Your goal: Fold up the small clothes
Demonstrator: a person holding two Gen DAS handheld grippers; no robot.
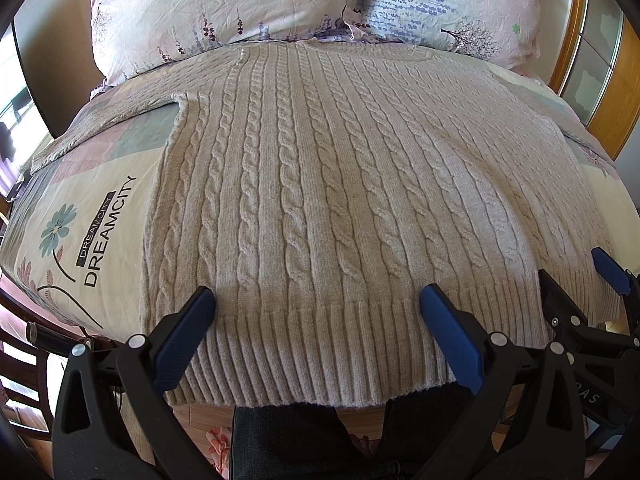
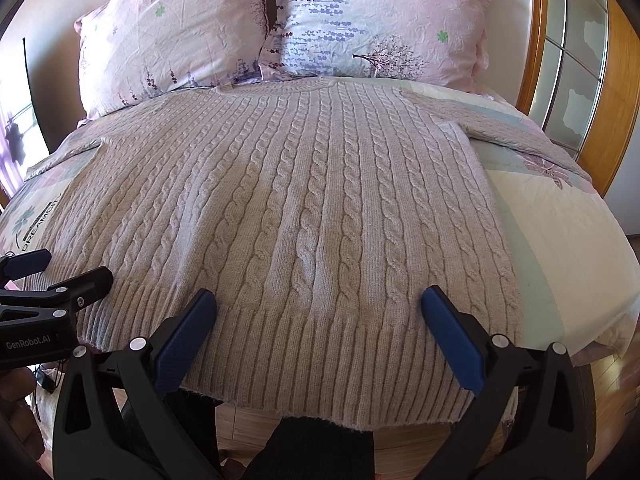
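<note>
A beige cable-knit sweater [image 1: 320,168] lies flat on the bed, neck toward the pillows, ribbed hem hanging over the near bed edge; it also shows in the right wrist view [image 2: 304,200]. Its sleeves spread out to the left [image 1: 100,128] and right [image 2: 516,128]. My left gripper [image 1: 318,300] is open, its fingers spread over the hem's left part. My right gripper [image 2: 318,304] is open over the hem's right part. The right gripper shows at the right of the left wrist view [image 1: 576,272], and the left gripper shows at the left of the right wrist view [image 2: 60,268]. Neither holds anything.
Two floral pillows [image 1: 224,12] [image 2: 380,20] lie at the head of the bed. The patterned bedsheet [image 1: 80,216] shows on both sides of the sweater. A wooden-framed door [image 2: 580,80] stands at the right. Dark trouser legs [image 1: 288,440] and wooden floor lie below the hem.
</note>
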